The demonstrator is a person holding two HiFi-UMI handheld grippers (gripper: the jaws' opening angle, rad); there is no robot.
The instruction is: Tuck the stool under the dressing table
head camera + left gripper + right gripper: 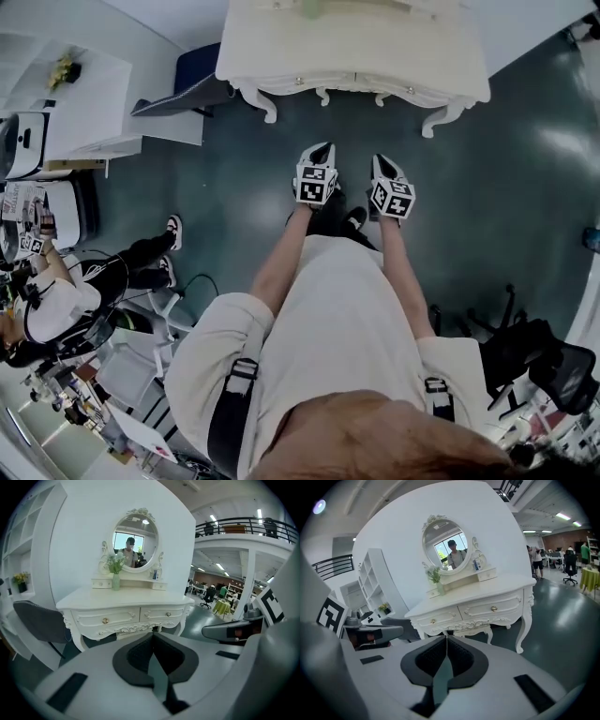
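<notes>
The white dressing table (356,56) with carved legs stands straight ahead; its oval mirror (135,538) and two drawers face both gripper views. The stool sits under it, mostly hidden: only short white legs (322,95) show below the front edge, and one leg (489,635) in the right gripper view. My left gripper (324,148) and right gripper (379,160) hover side by side over the floor, a short way in front of the table, touching nothing. Each has its jaws pressed together with nothing between them, seen also on the left gripper (152,635) and right gripper (446,637).
A grey chair (187,82) stands left of the table beside a white shelf unit (89,108). A person (56,305) sits at the left near cables and clutter. A black office chair (544,361) is at the lower right. Dark floor (506,197) spreads to the right.
</notes>
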